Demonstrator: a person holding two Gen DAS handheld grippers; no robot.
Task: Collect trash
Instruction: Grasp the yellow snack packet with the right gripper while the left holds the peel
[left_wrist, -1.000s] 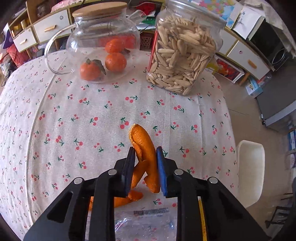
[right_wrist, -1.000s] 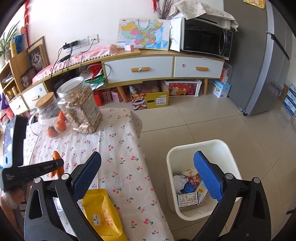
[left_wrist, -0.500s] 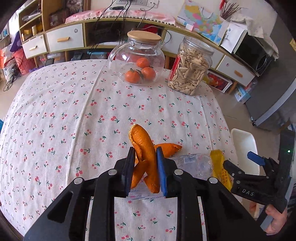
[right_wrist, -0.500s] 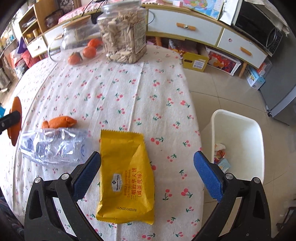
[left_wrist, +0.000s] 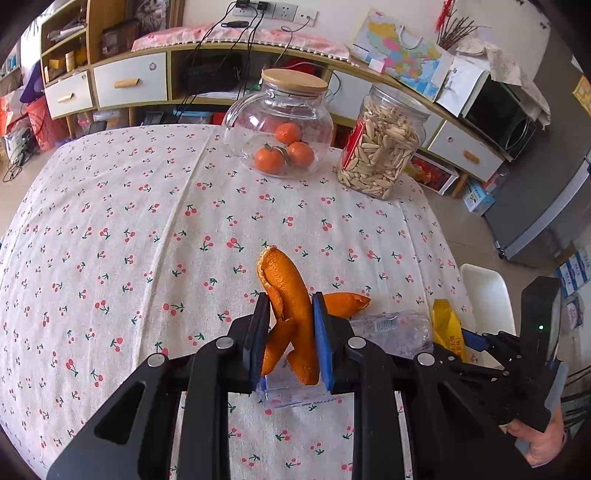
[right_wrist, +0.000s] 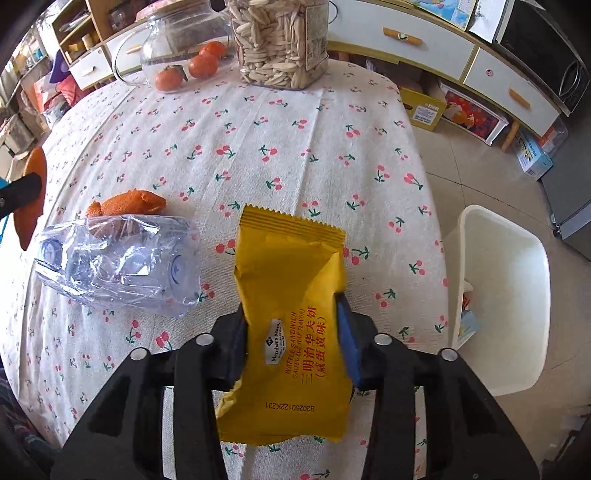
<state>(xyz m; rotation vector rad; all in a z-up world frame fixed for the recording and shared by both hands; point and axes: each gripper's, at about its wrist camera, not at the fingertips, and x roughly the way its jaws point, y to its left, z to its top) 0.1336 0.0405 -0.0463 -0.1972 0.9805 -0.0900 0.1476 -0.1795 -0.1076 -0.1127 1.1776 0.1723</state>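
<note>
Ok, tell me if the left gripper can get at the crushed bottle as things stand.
Probably not yet. The left gripper is shut on an orange peel, so its jaws are full, though the bottle lies unobstructed on the table.

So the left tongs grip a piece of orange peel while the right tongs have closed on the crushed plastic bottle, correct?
Not quite. In the right wrist view the right tongs have just closed on the yellow snack packet; the crushed plastic bottle lies untouched beside it. The left tongs do grip orange peel.

yellow snack packet (right_wrist: 291, 314), at six o'clock on the table, reads "member's mark", "waffle sandwich", "salted egg yolk flavor", code "b20260122k231".
</note>
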